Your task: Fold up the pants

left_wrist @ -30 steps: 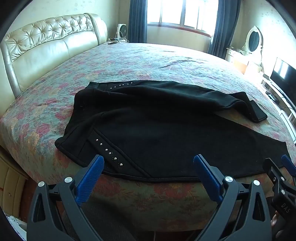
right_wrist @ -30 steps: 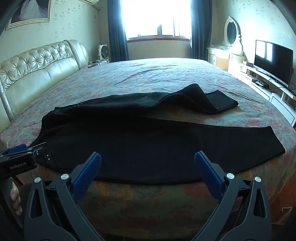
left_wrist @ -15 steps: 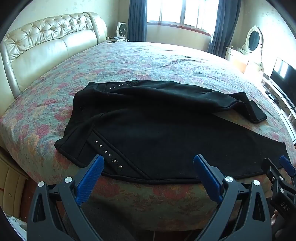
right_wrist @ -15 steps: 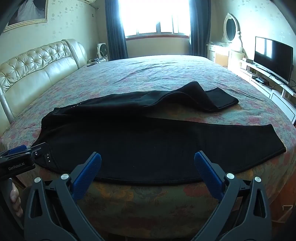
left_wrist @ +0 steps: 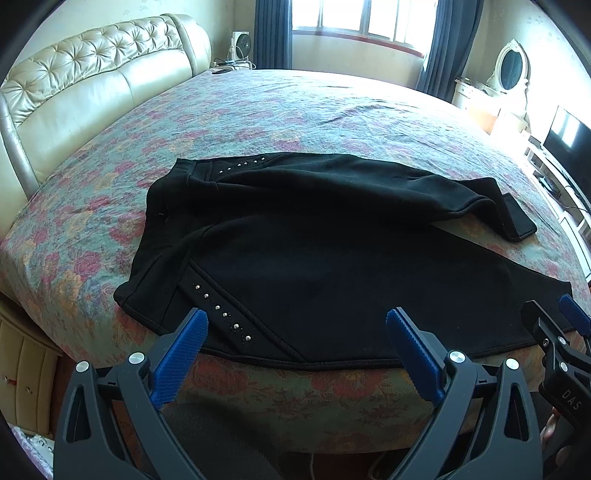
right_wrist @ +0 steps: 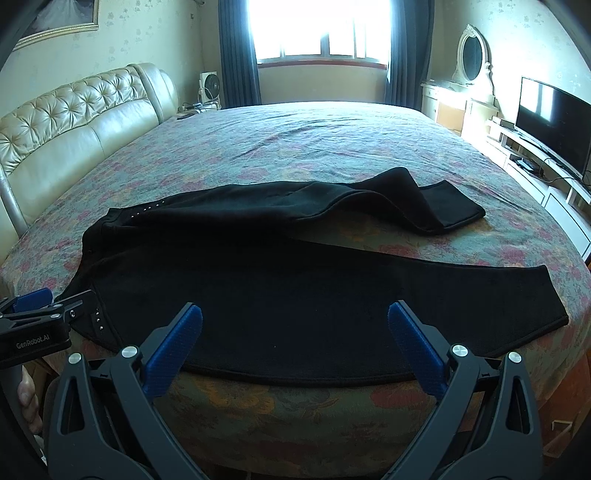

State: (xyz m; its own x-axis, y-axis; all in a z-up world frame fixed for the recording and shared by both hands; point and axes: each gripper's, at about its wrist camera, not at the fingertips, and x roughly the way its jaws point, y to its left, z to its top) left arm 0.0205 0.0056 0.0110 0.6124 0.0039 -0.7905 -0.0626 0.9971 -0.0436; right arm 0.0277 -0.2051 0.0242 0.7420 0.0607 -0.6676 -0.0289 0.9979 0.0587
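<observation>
Sunlight is coming through the window (right_wrist: 317, 33) at the far wall, between dark blue curtains (right_wrist: 236, 55), and it is falling on a wide bed (right_wrist: 314, 133) with a flowered cover. At the left side a cream padded headboard (right_wrist: 74, 122) is standing; at the right a television (right_wrist: 550, 122) and a dresser with an oval mirror (right_wrist: 471, 55) are showing.

Black pants (right_wrist: 295, 288) are lying flat near the front edge of the bed, with the waist to the left and small metal studs (left_wrist: 221, 314) along a seam. The nearer leg is stretching to the right, and the farther leg is lying bent, its cuff folded over.

The left hand-held gripper (left_wrist: 295, 332) is hanging in front of the bed edge with its blue fingers spread wide, holding nothing. The right hand-held gripper (right_wrist: 295, 328) is doing the same, also spread and not touching the cloth.

Compared with one second ago, both views are sitting slightly higher, and the pants are lying in the same shape.
</observation>
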